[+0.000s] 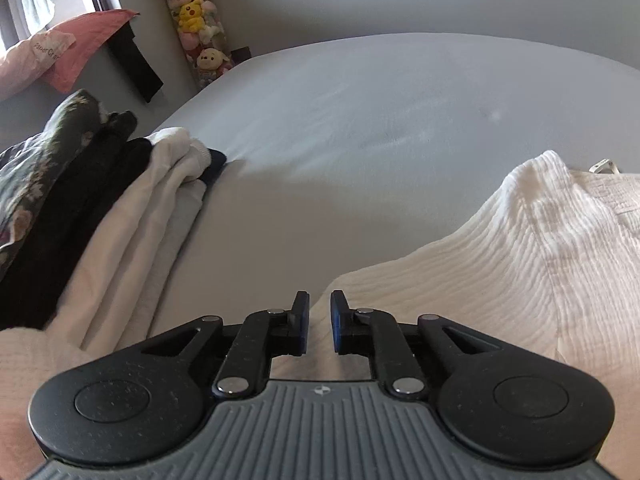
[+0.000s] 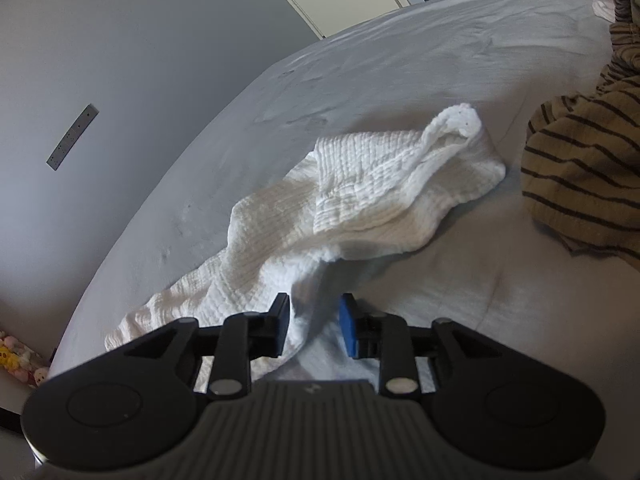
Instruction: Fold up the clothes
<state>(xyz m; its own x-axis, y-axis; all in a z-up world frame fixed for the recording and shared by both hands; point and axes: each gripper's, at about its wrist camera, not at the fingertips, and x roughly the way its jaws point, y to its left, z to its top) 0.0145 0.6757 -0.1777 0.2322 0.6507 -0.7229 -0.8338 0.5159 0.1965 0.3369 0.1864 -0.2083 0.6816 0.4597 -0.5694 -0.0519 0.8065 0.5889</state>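
We are mid-fold on the white muslin cloth (image 2: pixel 360 192), rumpled on the near bed (image 1: pixel 360 92). Both the left gripper (image 1: pixel 319 322) and right gripper (image 2: pixel 314 326) stand slightly spread over cloth, pinching nothing. Next we likely need fresh grips on its edges.

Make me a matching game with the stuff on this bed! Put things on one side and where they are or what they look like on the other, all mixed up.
Things:
1. white crinkly cloth
2. striped garment
3. stack of folded clothes
4. plush toys

Descriptions:
A. tan with dark lines
B. piled up against the wall
C. rumpled in front of both grippers
D. dark and pale layers at the bed's edge

Pairs: 1-C, 2-A, 3-D, 4-B
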